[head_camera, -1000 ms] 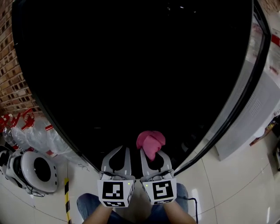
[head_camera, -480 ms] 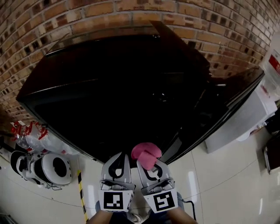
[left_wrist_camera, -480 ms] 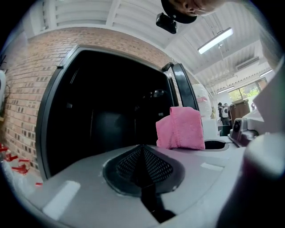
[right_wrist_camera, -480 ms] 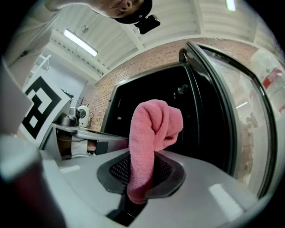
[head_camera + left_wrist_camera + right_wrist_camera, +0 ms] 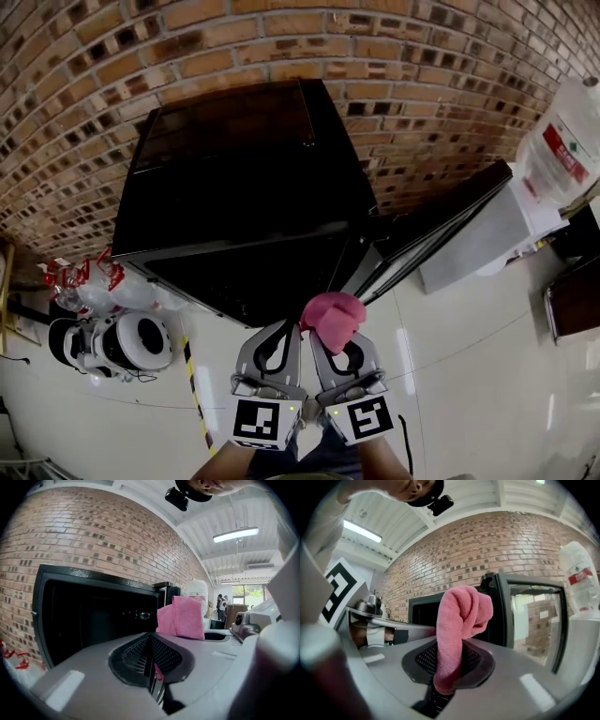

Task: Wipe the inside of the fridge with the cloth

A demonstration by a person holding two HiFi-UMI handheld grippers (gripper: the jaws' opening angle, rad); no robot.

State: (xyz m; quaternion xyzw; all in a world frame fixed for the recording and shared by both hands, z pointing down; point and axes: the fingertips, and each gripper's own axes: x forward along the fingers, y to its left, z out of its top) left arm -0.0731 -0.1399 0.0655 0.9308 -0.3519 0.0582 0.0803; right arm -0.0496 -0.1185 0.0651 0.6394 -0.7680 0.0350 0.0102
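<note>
The right tool [image 5: 339,337] is clamped on the pink cloth [image 5: 333,316], which bunches up past its tips. The left tool [image 5: 278,330], just beside it, is closed on nothing. The fridge [image 5: 234,178] lies straight ahead, far side, dark opening facing both tools, door [image 5: 441,220] swung right. The cloth-bearing right hand probably reaches forward.

Two tools shown: left tool [image 5: 291,328] and right tool [image 5: 328,339]. One cloth [image 5: 334,314]. One fridge [image 5: 234,187] with one door [image 5: 433,223]. One water bottle [image 5: 561,141].
</note>
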